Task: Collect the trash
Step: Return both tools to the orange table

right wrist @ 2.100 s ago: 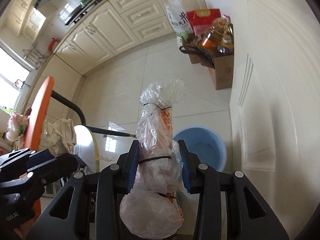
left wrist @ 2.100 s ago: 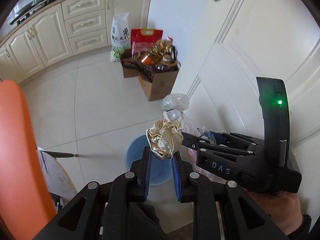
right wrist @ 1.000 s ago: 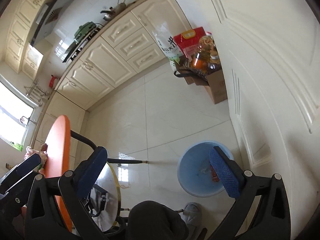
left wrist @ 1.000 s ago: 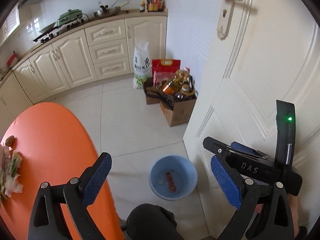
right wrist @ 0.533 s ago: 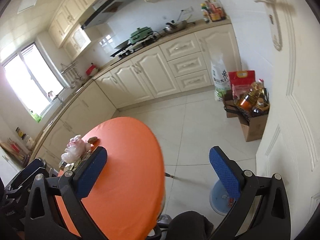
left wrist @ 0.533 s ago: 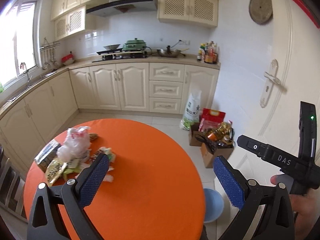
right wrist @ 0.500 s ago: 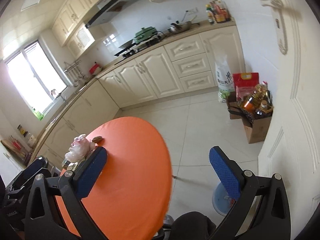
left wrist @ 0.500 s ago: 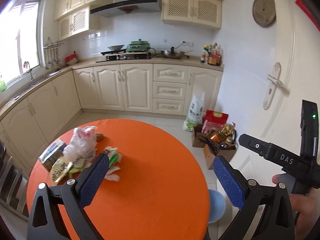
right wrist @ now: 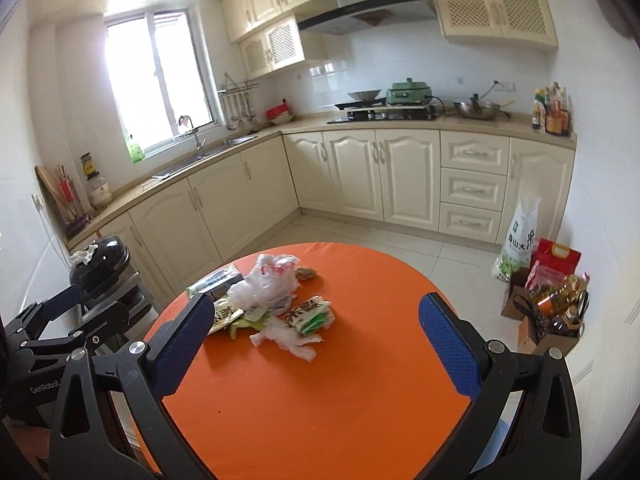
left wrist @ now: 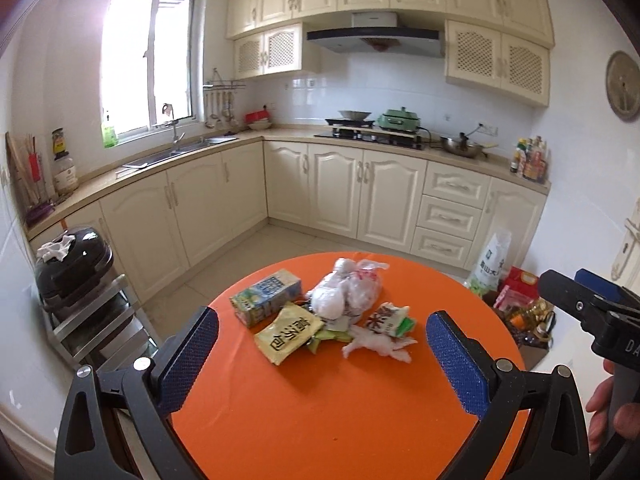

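- left gripper [left wrist: 322, 354]: jaws spread wide, nothing between them, low in the frame over the orange table [left wrist: 320, 420].
- right gripper [right wrist: 316, 346]: jaws also spread and empty, above the same table.
- trash [left wrist: 320, 312] lies in a loose pile at frame centre, on the table's far half: a carton [left wrist: 266, 297], a yellow packet [left wrist: 289, 334], a clear bag [left wrist: 346, 294], a small wrapper [left wrist: 388, 319] and crumpled white plastic [left wrist: 378, 345], mostly touching.
- a hand [left wrist: 612, 412] shows at the lower right edge.
- behind, cream cabinets [left wrist: 360, 192] run along the wall, window [left wrist: 148, 68] upper left, hood [left wrist: 376, 36] top centre.
- groceries in a box [right wrist: 548, 320] sit on the floor at right.
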Available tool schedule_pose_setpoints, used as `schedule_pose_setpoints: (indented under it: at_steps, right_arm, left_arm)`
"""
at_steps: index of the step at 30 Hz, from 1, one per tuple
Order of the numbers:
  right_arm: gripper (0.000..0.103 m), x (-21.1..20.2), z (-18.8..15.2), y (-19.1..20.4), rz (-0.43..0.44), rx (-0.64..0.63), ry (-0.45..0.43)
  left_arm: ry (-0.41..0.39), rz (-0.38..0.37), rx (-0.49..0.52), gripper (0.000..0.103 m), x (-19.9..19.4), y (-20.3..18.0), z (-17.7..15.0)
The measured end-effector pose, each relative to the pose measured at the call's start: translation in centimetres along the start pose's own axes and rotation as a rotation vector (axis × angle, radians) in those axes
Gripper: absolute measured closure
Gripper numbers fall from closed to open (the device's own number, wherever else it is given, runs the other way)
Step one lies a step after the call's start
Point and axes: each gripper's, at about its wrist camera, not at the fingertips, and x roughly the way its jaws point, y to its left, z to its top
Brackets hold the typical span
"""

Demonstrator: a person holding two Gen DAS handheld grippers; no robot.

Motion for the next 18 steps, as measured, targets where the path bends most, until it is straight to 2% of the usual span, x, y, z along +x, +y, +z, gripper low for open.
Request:
schedule_pose_setpoints:
  at_steps: [4,9,12,18]
  right_arm:
    - [0.0,0.9,-0.3,3.9,0.035,-0.081,0.01]
    - [0.0,3.0,-1.3,5.8,0.043,-0.155,0.053]
    - [0.0,4.8,-1.8,6.0,0.031,-0.178,0.1]
    - [0.0,9.9,-3.8,5.5,0.04,-0.201,0.226]
  left_arm:
    - [0.001,0.049,-0.024,0.001,-1.4,-0.5,-0.8]
    - [0.022,0.07,-0.045,0.001,-2.2,0.2,-1.1]
    - [0.06,0.075,-0.048,0.001,-1.5,1.0,-0.8]
    - [0.157,0.079,-0.05,0.001,3.1,1.0,1.2]
